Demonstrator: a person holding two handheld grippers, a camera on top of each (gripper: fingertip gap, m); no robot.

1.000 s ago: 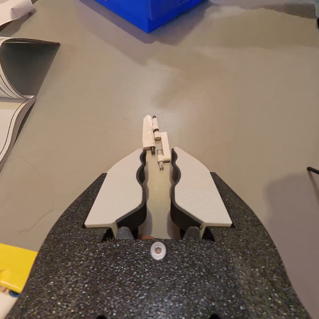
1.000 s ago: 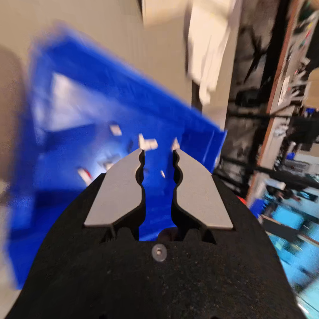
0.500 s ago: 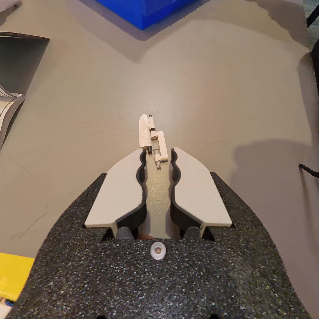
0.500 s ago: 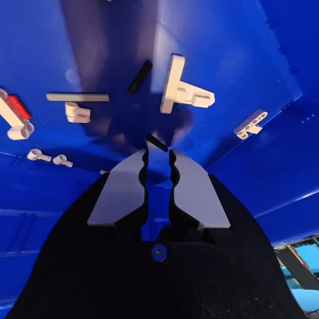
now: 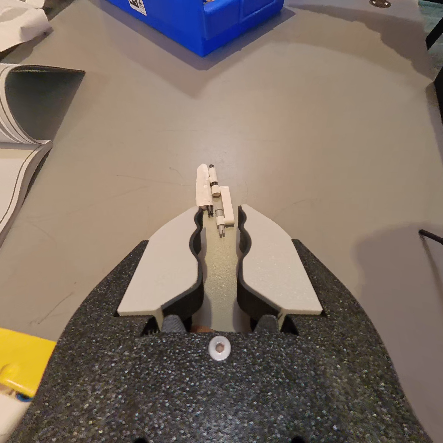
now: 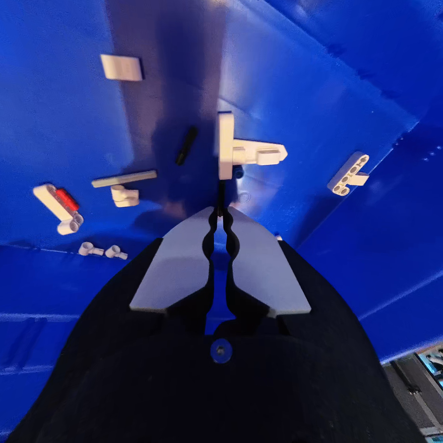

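Right gripper (image 6: 219, 212) inside a blue bin (image 6: 359, 84), its fingertips pinched on one end of a thin black pin (image 6: 221, 197) that points away from the tips toward a white T-shaped piece (image 6: 242, 149); a small blue stud (image 6: 239, 173) lies just beside that piece; a second black pin (image 6: 186, 145) lies loose to the left, apart from the gripper; farther left a grey axle (image 6: 124, 178) over a white connector (image 6: 125, 196), a white beam with a red part (image 6: 58, 207), two small white connectors (image 6: 103, 251) and a white plate (image 6: 121, 67); a white beam with holes (image 6: 348, 173) lies to the right near the bin wall. Left gripper (image 5: 218, 211) over a grey table (image 5: 287, 143), jaws spread; a white assembly (image 5: 213, 194) of beams, grey axle and dark pins reaches out past the tips, its near end between the pads with a gap on either side as far as the view shows. Open booklet (image 5: 16, 134) at the table's left; crumpled paper (image 5: 16, 21) beyond it; yellow object (image 5: 16, 357) at lower left; the bin's outside (image 5: 203, 26) ahead; a black rod tip (image 5: 430, 236) at the right edge.
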